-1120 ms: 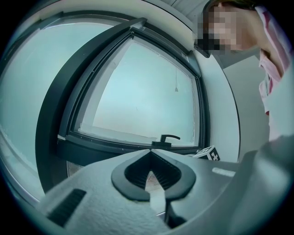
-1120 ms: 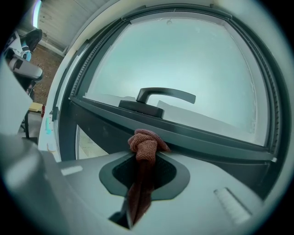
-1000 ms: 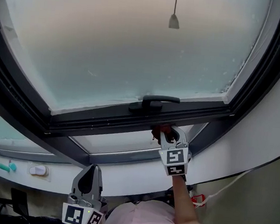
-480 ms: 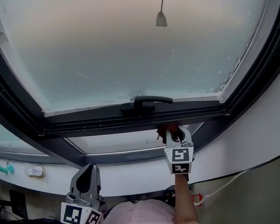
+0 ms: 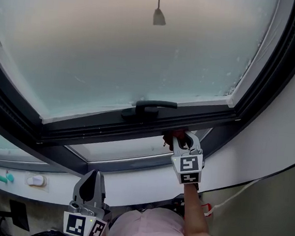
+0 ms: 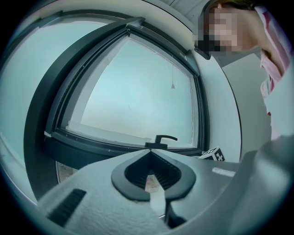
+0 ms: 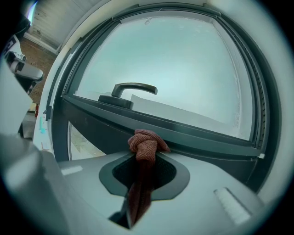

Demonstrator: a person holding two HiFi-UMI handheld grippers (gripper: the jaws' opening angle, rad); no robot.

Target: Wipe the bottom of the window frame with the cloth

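The right gripper (image 5: pixel 182 142) is clamped on a reddish-brown cloth (image 7: pixel 146 147). A knotted wad of it sticks out past the tips, and the rest trails back between the jaws. That wad sits directly ahead of the gripper against the dark bottom rail of the window frame (image 7: pixel 197 137), and appears to touch it. The contact is just below and slightly right of the window handle (image 7: pixel 131 89).

In the head view the cloth (image 5: pixel 172 138) meets the rail (image 5: pixel 110 129) towards its right end. The rail's long axis runs left to right across the gripper's pointing direction, rising a little to the right. Only a short stretch lies between the cloth and the frame's right corner, while most of the rail extends to the left. Judging from that, the wipe should be a sideways slide along the rail, not a push forward.

The left gripper (image 5: pixel 94 177) hangs low, well apart from the frame, with its jaws pressed together on nothing. The right gripper is plainly the nearer one.
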